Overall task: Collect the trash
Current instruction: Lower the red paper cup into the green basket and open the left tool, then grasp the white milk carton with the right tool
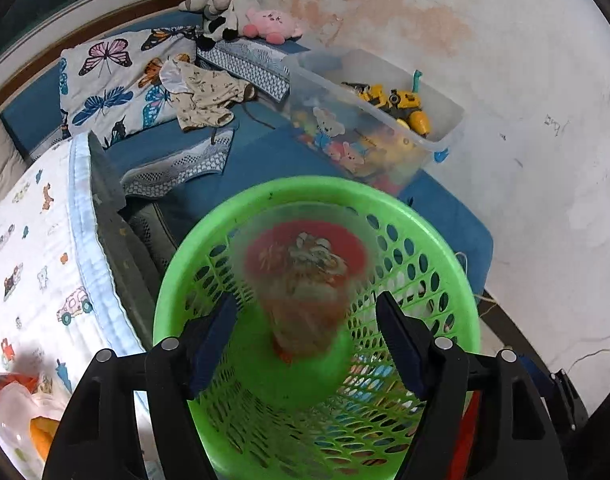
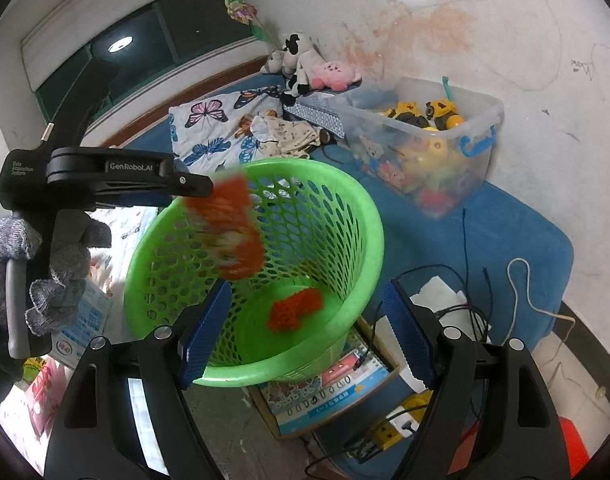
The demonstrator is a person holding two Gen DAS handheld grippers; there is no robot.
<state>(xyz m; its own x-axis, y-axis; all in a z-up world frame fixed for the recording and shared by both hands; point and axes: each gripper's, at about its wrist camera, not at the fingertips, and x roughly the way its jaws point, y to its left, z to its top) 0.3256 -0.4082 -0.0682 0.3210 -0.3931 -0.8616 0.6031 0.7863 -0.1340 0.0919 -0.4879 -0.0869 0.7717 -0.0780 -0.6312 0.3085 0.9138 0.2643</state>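
Observation:
A green perforated basket [image 1: 289, 188] [image 2: 369, 240] stands below both grippers. A red snack packet [image 1: 305, 276] [image 2: 229, 232], motion-blurred, is in the air over the basket's mouth. My left gripper [image 1: 307, 304] points down into the basket; its jaws are open and the packet lies between them, clear of both pads. The right wrist view shows this left gripper [image 2: 203, 188] from the side, held by a gloved hand [image 2: 45, 272], the packet just off its tip. An orange crumpled piece [image 2: 297, 308] lies on the basket floor. My right gripper [image 2: 307, 288] is open and empty at the basket's near rim.
A clear box of toys [image 2: 425, 152] [image 1: 385, 120] sits on the blue mattress [image 2: 505, 232] by the wall. Plush toys [image 2: 301, 64] and a butterfly pillow [image 1: 105, 80] lie behind. Books [image 2: 337, 384], cables and a power strip [image 2: 397, 424] crowd the floor. A white quilt [image 1: 33, 260] lies left.

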